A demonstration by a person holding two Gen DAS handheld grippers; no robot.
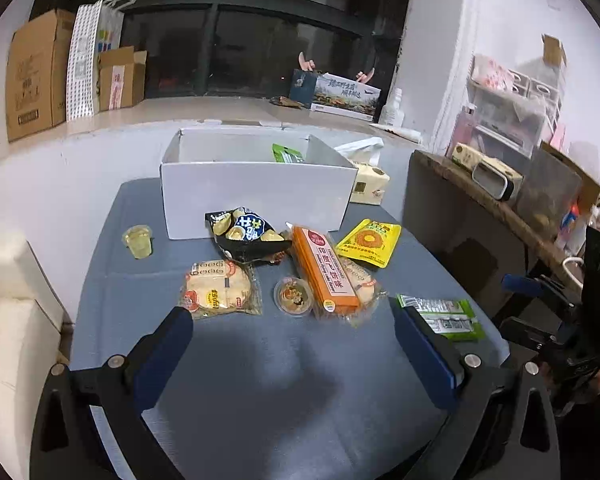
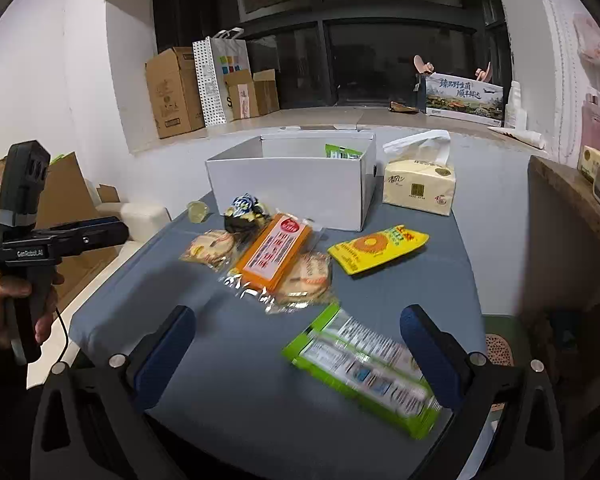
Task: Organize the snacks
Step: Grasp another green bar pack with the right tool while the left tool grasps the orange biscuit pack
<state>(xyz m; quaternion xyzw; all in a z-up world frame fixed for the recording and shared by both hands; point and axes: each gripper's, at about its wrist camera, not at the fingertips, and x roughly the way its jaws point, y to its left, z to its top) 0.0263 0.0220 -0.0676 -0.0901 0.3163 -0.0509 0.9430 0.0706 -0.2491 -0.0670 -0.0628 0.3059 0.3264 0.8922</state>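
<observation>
Both my claws are spread wide w/ nothing in them: left gripper [image 1: 292, 336], right gripper [image 2: 298, 336]. Snacks sit on the grey table [image 2: 440, 280]; flat green foil packet [image 2: 364, 368] lies nearest, between the right fingers, untouched. White open cardboard box [image 2: 300, 184] sits at the far end w/ another green pack [image 2: 342, 151] inside.

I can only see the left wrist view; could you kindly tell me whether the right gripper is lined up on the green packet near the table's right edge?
Observer: Yes. The right gripper is open, and the green packet lies flat between its fingers, apparently untouched.
Operator: Thank you. Where is my left gripper relative to the table?
Observer: The left gripper is held by a hand out past the left edge of the table, not over any snack.
</observation>
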